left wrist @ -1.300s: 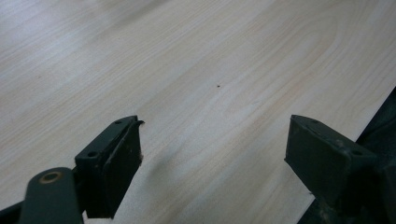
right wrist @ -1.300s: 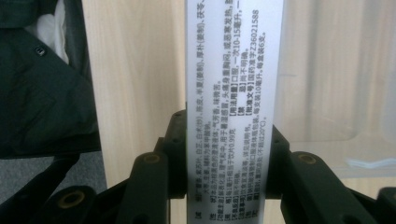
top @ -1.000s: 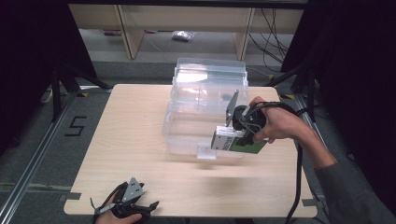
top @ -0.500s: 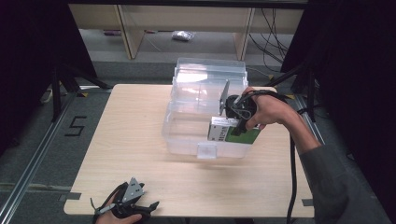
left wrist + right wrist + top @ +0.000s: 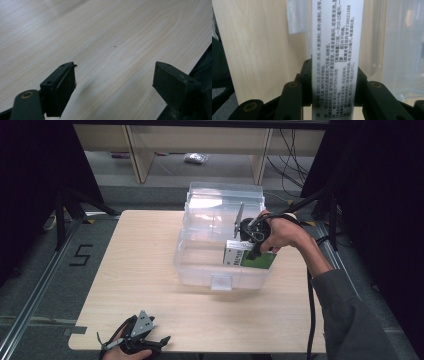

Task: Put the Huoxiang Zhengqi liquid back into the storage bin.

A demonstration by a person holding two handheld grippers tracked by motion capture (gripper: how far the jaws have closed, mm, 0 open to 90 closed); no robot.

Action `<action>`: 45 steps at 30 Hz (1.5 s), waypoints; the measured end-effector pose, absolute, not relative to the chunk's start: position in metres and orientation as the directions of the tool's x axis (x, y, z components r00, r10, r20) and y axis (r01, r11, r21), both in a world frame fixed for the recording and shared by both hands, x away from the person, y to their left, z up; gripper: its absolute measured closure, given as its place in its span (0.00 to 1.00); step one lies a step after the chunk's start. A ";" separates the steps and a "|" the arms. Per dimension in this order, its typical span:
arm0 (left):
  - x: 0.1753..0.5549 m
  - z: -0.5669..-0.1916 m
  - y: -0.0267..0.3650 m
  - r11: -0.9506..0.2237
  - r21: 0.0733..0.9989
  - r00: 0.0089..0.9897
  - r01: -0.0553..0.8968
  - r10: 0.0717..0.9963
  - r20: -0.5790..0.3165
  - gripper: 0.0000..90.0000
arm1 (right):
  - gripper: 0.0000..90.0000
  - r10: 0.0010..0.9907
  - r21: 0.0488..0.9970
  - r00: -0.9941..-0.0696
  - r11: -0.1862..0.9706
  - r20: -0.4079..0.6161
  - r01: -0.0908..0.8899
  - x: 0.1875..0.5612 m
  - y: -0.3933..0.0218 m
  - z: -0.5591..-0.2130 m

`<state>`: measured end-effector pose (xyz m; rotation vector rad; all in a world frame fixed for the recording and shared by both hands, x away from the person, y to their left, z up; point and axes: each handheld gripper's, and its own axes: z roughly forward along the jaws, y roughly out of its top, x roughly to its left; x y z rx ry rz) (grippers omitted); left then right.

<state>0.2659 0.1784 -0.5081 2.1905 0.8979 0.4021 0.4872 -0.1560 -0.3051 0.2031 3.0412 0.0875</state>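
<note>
The right gripper (image 5: pixel 248 251) is clamped on a white and green box (image 5: pixel 248 258) over the clear bin (image 5: pixel 200 265), hand hiding its top edge, while the left gripper (image 5: pixel 150 342) sits wide open at the table (image 5: pixel 145 265) edge.

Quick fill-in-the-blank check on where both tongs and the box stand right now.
1. The right tongs are shut on a white and green ____.
2. That box hangs over the clear plastic ____.
3. The left tongs are ____, with bare table between the jaws.

Missing words: box; bin; open
</note>
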 end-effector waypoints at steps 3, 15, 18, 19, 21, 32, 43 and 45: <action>0.266 -0.508 0.178 -0.497 0.724 0.709 0.479 0.705 0.014 0.20 | 0.72 0.134 0.048 -0.987 0.990 -0.084 0.131 0.492 -0.155 -0.313; 0.266 -0.508 0.179 -0.508 0.719 0.713 0.475 0.700 0.024 0.20 | 0.72 0.109 0.038 -0.991 0.994 -0.079 0.106 0.509 -0.156 -0.336; 0.266 -0.509 0.178 -0.497 0.723 0.707 0.480 0.707 0.017 0.20 | 0.72 0.117 0.044 -0.990 0.993 -0.075 0.114 0.510 -0.155 -0.340; 0.266 -0.508 0.178 -0.498 0.722 0.708 0.480 0.706 0.016 0.20 | 0.72 0.119 0.050 -0.991 0.992 -0.060 0.116 0.511 -0.156 -0.345; 0.266 -0.509 0.178 -0.502 0.722 0.711 0.476 0.703 0.019 0.20 | 0.72 0.097 0.052 -0.994 0.994 -0.058 0.094 0.514 -0.157 -0.348; 0.266 -0.510 0.178 -0.496 0.720 0.705 0.486 0.709 0.012 0.20 | 0.72 0.126 0.012 -0.991 0.992 -0.032 0.126 0.517 -0.157 -0.377; 0.266 -0.510 0.178 -0.496 0.720 0.705 0.486 0.709 0.014 0.20 | 0.71 0.134 -0.004 -0.991 0.991 -0.001 0.134 0.520 -0.156 -0.397; 0.266 -0.509 0.178 -0.495 0.721 0.706 0.484 0.708 0.012 0.20 | 0.71 0.136 0.002 -0.991 0.991 0.006 0.136 0.521 -0.157 -0.400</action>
